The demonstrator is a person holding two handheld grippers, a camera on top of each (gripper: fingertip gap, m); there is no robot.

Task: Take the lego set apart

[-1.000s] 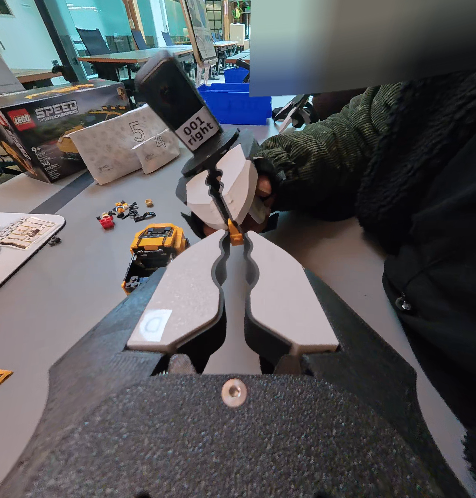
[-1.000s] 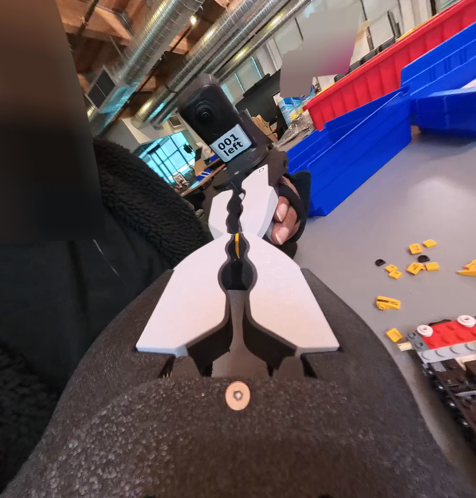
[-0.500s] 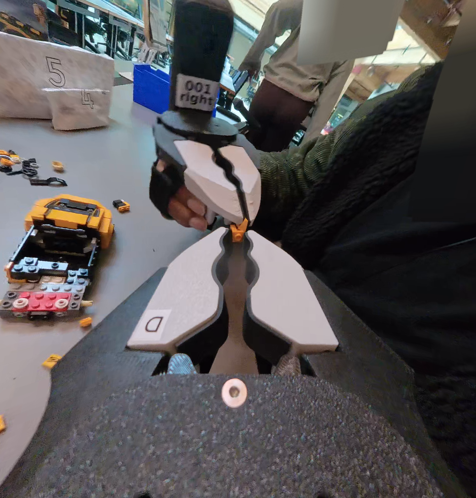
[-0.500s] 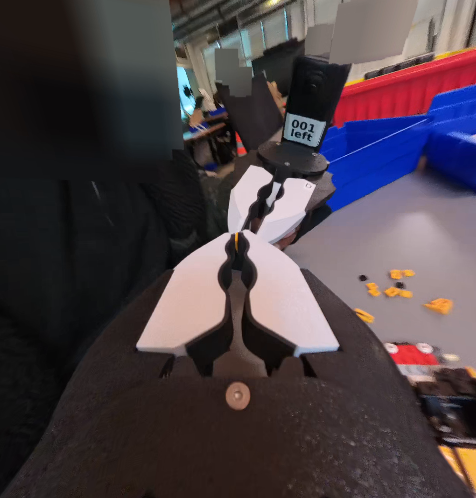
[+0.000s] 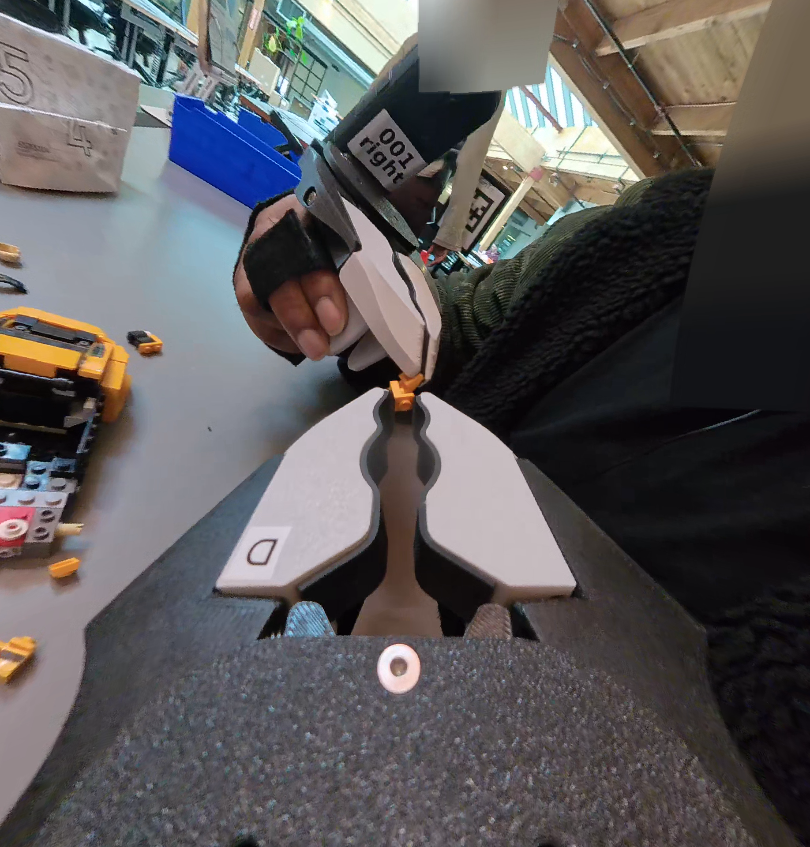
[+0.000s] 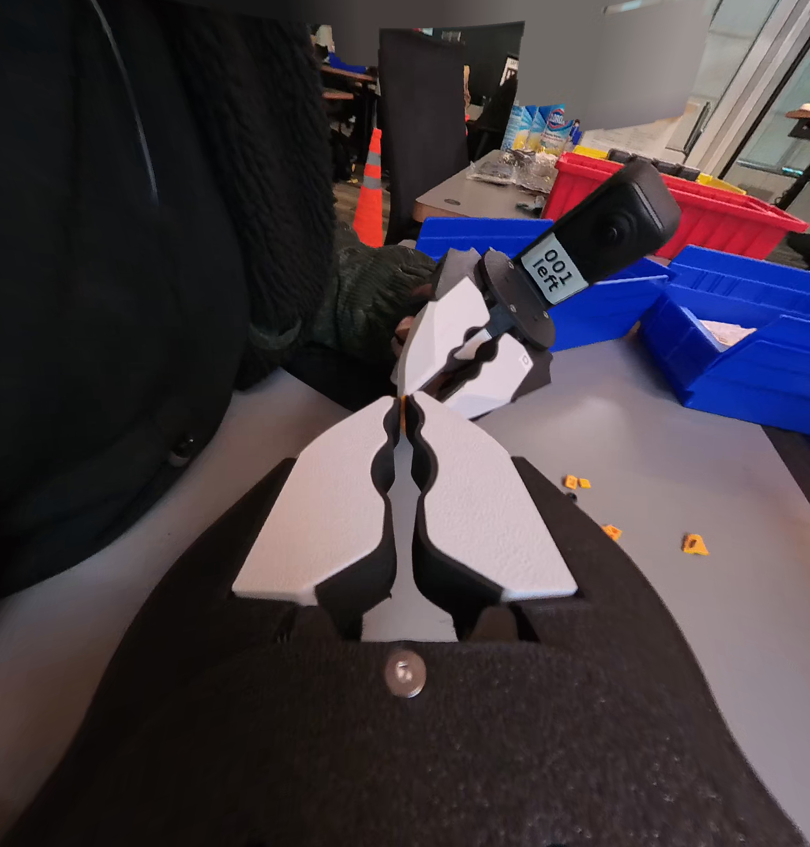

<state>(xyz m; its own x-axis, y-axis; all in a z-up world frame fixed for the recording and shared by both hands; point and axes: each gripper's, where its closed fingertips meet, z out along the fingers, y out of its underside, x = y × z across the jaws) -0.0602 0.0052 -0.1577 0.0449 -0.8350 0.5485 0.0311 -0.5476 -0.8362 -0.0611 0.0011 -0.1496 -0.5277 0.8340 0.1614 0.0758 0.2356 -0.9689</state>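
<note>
Since the earlier frames, both tools are tilting apart: the right hand-held gripper is now leaning in from the upper centre of the left wrist view, and the left hand-held gripper is angling away toward the upper right of the right wrist view. Each is clamping one end of a small orange lego piece held above the desk, at frame centre in both views; whether it is one brick or two joined ones is too small to tell. A clean separation is likely calling for firm closure on both sides and a bending motion about the joint, since a straight pull risks the piece slipping from the fingertips. Lying at the left edge of the left wrist view is the partly stripped yellow lego car, with loose orange bricks scattered at the right of the right wrist view. Blue bins and numbered paper bags are standing well apart. Nothing is blocking the work, though the person's dark sleeve is sitting close behind the grasp.
</note>
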